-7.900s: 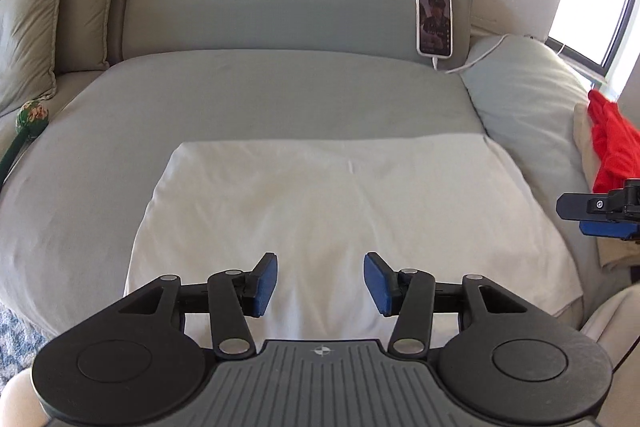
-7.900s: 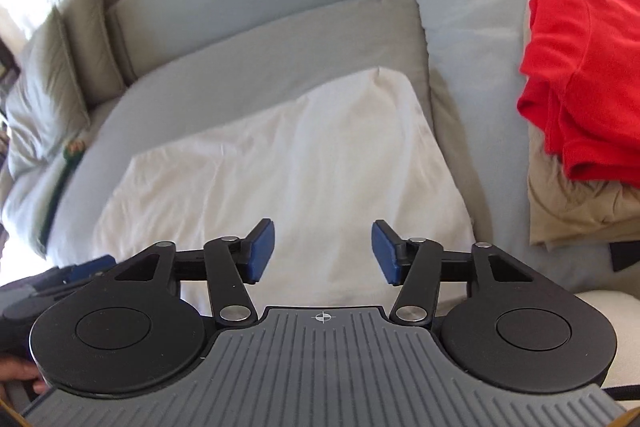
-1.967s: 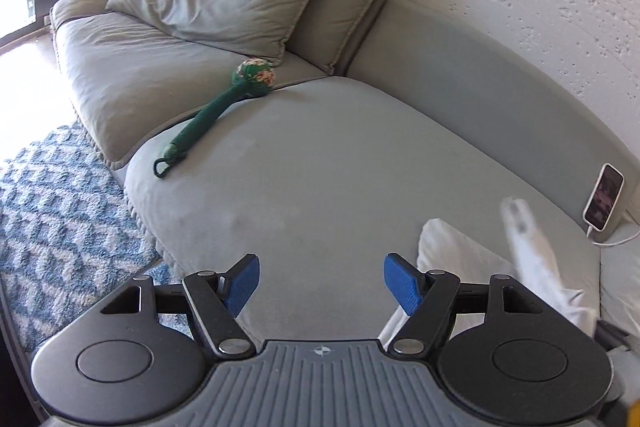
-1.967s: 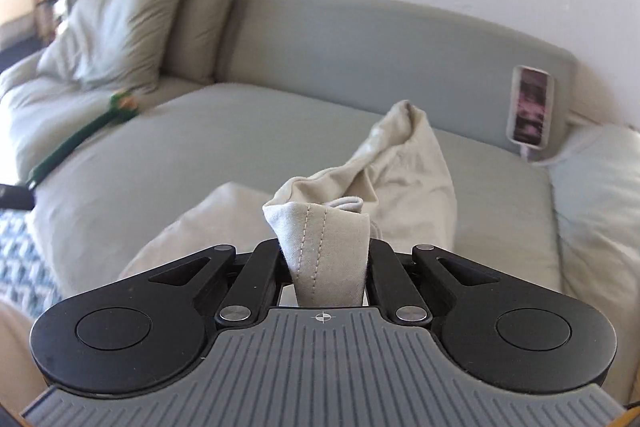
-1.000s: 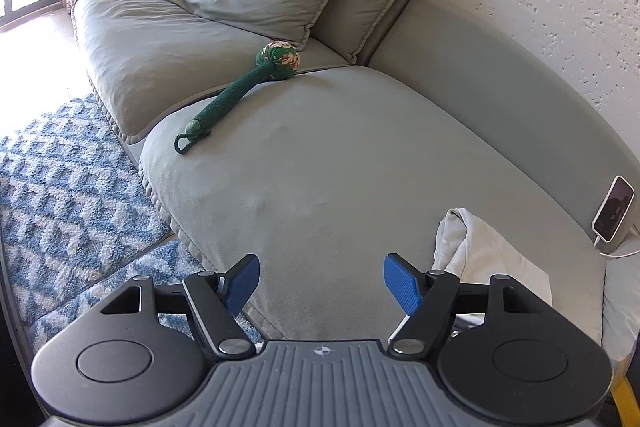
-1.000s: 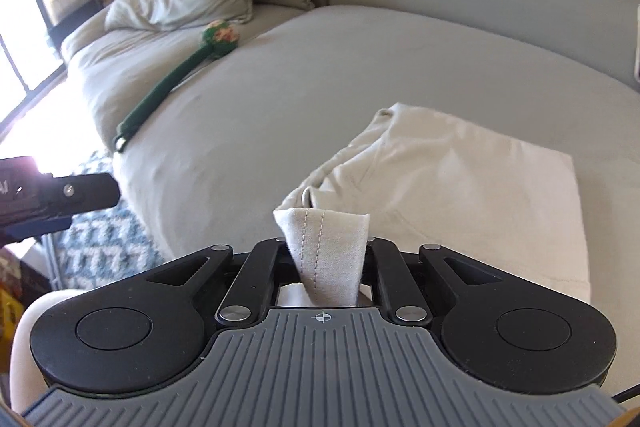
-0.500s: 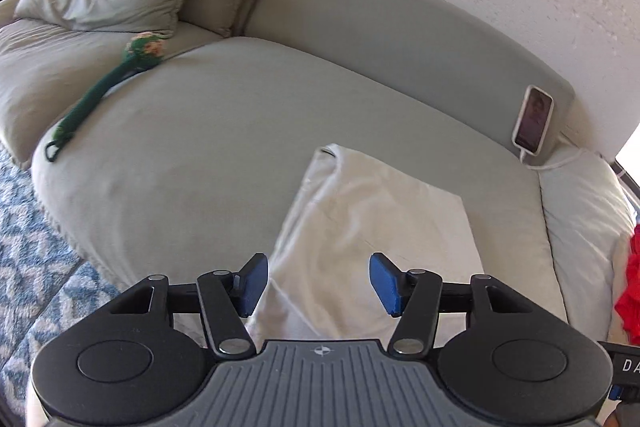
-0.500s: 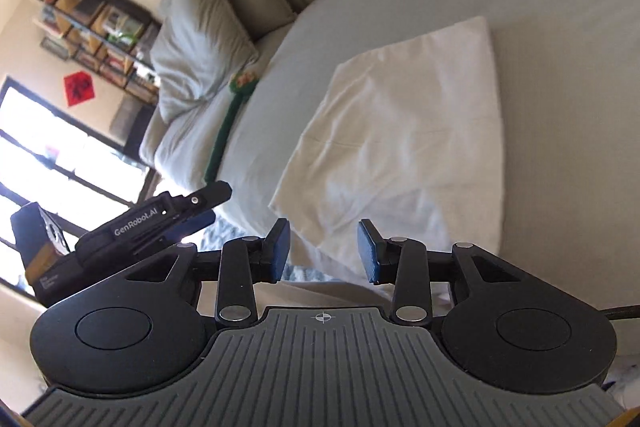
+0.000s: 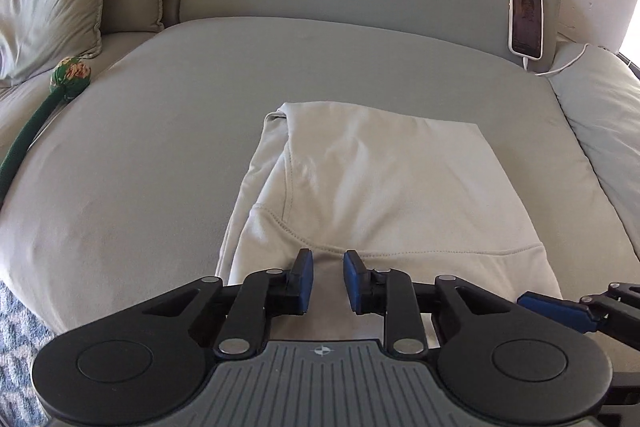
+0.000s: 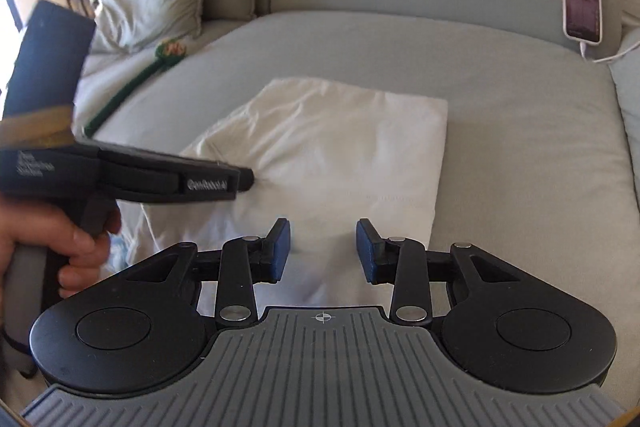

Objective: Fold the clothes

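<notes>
— Which step were you on?

— You were part-way through folding the cream garment (image 9: 384,187). It lay doubled over on the grey sofa seat (image 9: 160,131), towards the right and near edge, well short of the phone (image 9: 525,19) propped against the backrest. Judging by the stitched hem across the near side, another fold looked due.

— And your grippers?

— Your left gripper (image 9: 325,277) sat low at the near hem, its jaws narrowed to a small gap with cloth showing between the blue pads; I couldn't tell whether they had pinched it. Your right gripper (image 10: 323,251) hovered just above the near right part of the garment, jaws spread wide, holding nothing.

— What did the next move call for?

— I'd say closing both on the near hem, then carrying it away from you, level, to meet the far edge.

— Your hands?

— Your left hand (image 10: 56,247) gripped its handle at the left, tool pointing right across the cloth. The right hand wasn't in view.
</notes>
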`<control>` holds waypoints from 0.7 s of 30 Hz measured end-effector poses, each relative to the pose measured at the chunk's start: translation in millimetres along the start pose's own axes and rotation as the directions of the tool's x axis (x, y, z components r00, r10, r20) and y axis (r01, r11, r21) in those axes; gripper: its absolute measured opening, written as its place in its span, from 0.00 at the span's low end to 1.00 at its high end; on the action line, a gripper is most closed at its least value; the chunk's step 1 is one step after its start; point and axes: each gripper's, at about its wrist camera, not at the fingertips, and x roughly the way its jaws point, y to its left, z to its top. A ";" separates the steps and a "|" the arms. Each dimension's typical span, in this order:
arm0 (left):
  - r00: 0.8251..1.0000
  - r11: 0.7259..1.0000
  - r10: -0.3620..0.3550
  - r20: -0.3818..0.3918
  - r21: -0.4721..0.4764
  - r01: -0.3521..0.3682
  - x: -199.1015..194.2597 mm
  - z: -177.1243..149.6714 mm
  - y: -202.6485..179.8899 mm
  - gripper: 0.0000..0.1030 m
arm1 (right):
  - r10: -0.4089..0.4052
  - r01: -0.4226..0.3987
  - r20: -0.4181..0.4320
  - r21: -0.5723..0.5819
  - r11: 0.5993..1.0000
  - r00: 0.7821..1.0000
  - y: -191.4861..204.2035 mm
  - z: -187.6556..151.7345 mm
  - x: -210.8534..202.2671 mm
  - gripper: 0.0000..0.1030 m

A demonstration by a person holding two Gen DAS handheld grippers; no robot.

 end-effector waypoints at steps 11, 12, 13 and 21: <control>0.994 0.987 0.104 -0.042 -0.117 -0.108 -53.2 -24.5 10.2 0.33 | -0.053 0.060 -0.121 0.056 0.997 0.991 -19.3 -46.8 -58.4 0.51; 0.996 0.989 0.084 -0.027 -0.119 -0.087 -59.9 -25.8 6.5 0.38 | -0.040 0.050 -0.112 0.090 0.995 0.993 -22.8 -49.3 -64.9 0.51; 0.998 0.991 0.069 -0.015 -0.118 -0.070 -65.3 -27.1 2.6 0.43 | -0.036 0.047 -0.101 0.109 0.993 0.994 -24.3 -49.6 -69.4 0.51; 1.000 0.998 0.016 0.007 -0.069 -0.015 -74.1 -35.3 -25.1 0.64 | 0.001 0.002 -0.017 0.128 0.992 1.000 -13.2 -40.6 -78.6 0.51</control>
